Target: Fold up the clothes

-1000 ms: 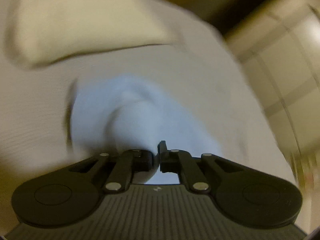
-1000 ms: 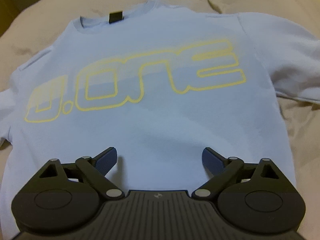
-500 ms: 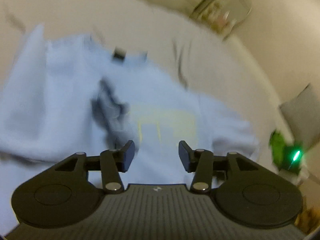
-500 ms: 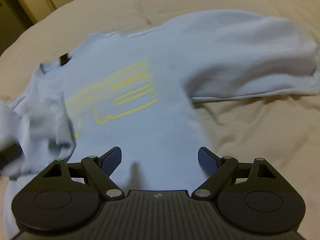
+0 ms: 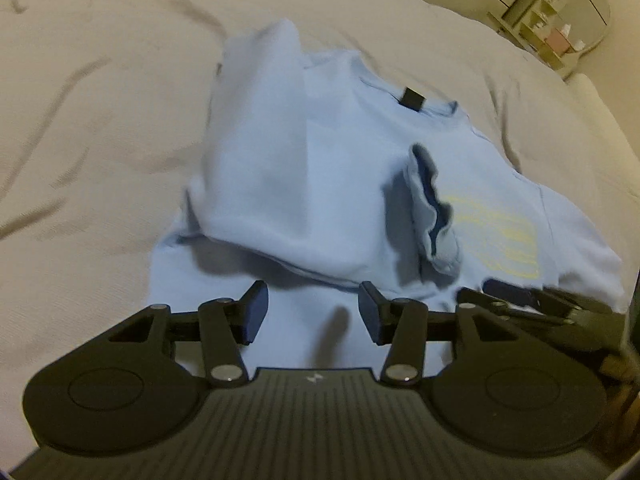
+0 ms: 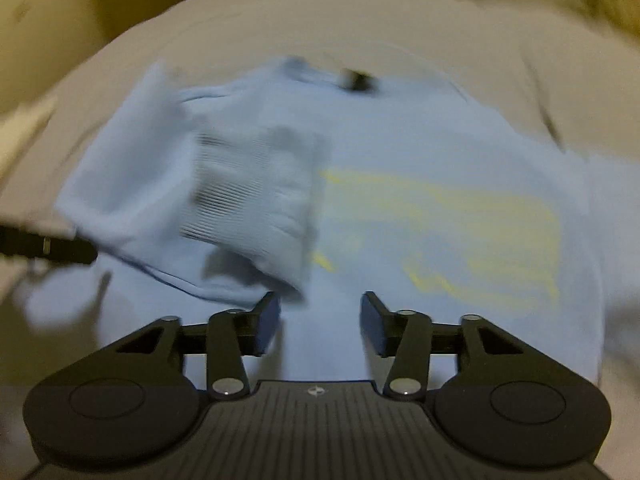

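Pale blue sweatshirt [image 5: 404,184] spread on bed [image 5: 100,92], just ahead of both claws. Left claw [image 5: 312,316] and right claw [image 6: 320,322] both open, empty. One sleeve [image 5: 280,188] already folded across chest. Next, probably: gripping far sleeve, folding inward.

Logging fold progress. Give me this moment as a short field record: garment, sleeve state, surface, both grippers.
garment: light blue sweatshirt with yellow print, lying front up
surface: beige bedding, wrinkled
left sleeve: folded in across the chest, cuff resting beside the print
other sleeve: not folded as far as the views show; right wrist view is blurred
neck label: dark tag at the collar
left gripper: open, holding nothing, above the lower body of the shirt
right gripper: open, holding nothing, over the shirt's lower middle
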`<state>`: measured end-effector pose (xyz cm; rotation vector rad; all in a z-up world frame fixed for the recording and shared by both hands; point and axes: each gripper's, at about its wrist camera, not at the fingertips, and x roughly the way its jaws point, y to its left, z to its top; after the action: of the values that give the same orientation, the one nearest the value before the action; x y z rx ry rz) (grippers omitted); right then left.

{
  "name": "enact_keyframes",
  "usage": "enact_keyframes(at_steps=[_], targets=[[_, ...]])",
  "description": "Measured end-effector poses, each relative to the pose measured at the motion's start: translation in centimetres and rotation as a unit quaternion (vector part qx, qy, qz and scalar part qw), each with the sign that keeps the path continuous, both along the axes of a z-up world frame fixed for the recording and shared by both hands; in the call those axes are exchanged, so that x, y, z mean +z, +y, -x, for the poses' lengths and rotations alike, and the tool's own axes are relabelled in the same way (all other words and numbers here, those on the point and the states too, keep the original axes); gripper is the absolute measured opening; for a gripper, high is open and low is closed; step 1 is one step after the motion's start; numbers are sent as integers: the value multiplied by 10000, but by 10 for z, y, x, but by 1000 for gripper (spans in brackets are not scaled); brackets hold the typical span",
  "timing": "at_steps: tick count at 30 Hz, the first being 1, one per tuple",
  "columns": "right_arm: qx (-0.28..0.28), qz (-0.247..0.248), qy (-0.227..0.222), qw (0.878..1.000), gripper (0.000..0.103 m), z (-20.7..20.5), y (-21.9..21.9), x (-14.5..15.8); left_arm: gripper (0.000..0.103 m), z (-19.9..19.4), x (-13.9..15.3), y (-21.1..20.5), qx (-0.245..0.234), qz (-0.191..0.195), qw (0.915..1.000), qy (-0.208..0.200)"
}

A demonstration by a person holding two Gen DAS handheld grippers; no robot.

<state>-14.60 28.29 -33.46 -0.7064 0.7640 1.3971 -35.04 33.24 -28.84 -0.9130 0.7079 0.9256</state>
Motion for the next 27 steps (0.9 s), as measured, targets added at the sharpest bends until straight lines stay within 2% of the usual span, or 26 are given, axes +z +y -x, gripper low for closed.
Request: enact_keyframes(at_steps=[1, 2, 3, 4, 5, 6, 8, 10, 12, 13, 15, 16, 18, 20, 22, 24, 26, 27], targets=[[219, -94, -382, 9990, 68, 12, 6, -3, 45, -1, -1, 0, 6, -7, 10000, 5], [479, -161, -765, 9958, 67, 25, 14, -7, 45, -2, -2, 1, 7, -8, 10000, 16], [700, -202, -1076, 9915, 58, 35, 21, -12, 45, -3, -3, 1, 2, -1, 10000, 35], [809, -169, -1182, 9895, 30, 37, 26, -15, 45, -4, -5, 1, -3, 5, 10000, 55], [863, -148, -1200, 9889, 13, 37, 30, -17, 45, -5, -6, 1, -14, 3, 10000, 70], [706, -207, -967, 9926, 13, 29, 31, -13, 45, -6, -6, 1, -31, -11, 10000, 79], [-92, -641, -355, 9973, 13, -2, 17, 6, 45, -8, -7, 1, -82, -49, 9999, 102], [-1021, -1075, 370, 9883, 13, -40, -4, 26, 46, -10, -7, -1, -202, -127, 9996, 147], [-2052, -1188, 1065, 9656, 15, -81, -30, 30, 45, -16, -10, -1, -347, -220, 9989, 239], [-2516, -1141, 1369, 9513, 23, -100, -43, 28, 45, -20, -12, 0, -409, -257, 9984, 277], [-3118, -725, 1904, 9281, 40, -130, -57, 8, 45, -24, -17, 0, -457, -305, 9979, 329], [-3354, -553, 2135, 9159, 40, -141, -64, -2, 45, -25, -20, 1, -452, -302, 9979, 357], [-3589, -548, 2498, 8977, 40, -155, -73, -14, 45, -26, -25, 2, -443, -279, 9978, 410], [-3706, -649, 2664, 8874, 40, -160, -73, -16, 45, -25, -27, 2, -447, -289, 9976, 438], [-3666, -673, 2639, 8896, 32, -157, -71, -12, 46, -26, -29, 2, -474, -299, 9972, 497], [-3634, -642, 2578, 8929, 32, -156, -69, -10, 46, -28, -29, 1, -502, -305, 9967, 557], [-3703, -155, 2245, 9012, 29, -157, -70, -13, 46, -33, -27, 1, -530, -321, 9962, 618], [-3752, 14, 2163, 9013, 26, -159, -70, -14, 46, -35, -26, 1, -553, -347, 9957, 657]])
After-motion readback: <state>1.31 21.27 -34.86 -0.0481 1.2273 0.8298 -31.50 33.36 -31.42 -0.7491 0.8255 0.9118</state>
